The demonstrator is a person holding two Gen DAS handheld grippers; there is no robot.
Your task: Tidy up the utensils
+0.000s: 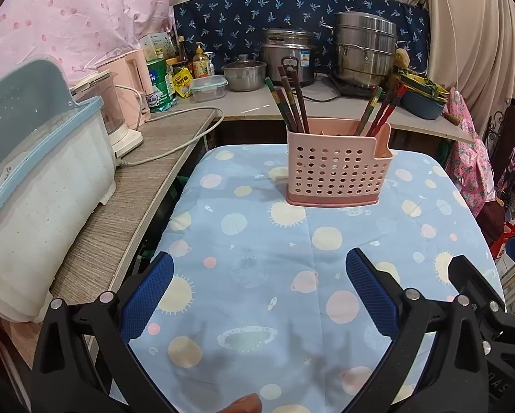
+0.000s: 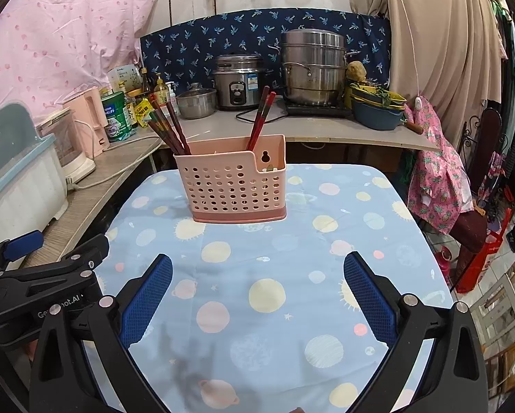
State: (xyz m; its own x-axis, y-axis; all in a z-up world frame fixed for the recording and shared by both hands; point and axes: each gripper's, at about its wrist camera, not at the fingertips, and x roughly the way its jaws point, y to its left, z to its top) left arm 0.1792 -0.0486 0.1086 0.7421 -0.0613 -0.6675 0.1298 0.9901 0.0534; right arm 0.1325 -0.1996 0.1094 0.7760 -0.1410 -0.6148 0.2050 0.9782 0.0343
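A pink perforated utensil holder (image 1: 336, 172) (image 2: 231, 184) stands upright on the far half of a table with a blue planet-print cloth (image 1: 274, 275) (image 2: 274, 275). Dark red chopsticks lean out of its left end (image 1: 291, 103) (image 2: 169, 127), and more chopsticks rise from its right end (image 1: 381, 108) (image 2: 260, 117). My left gripper (image 1: 259, 270) is open and empty, well short of the holder. My right gripper (image 2: 257, 270) is also open and empty, beside the left one, whose black body (image 2: 40, 282) shows at the right wrist view's left edge.
A counter on the left holds a white and blue lidded box (image 1: 40, 189), a blender (image 1: 116, 110) and a cable. The back counter carries a rice cooker (image 2: 238, 81), a steel steamer pot (image 2: 314, 67), a small pot, bottles and stacked basins (image 2: 377, 105). Chairs stand at right.
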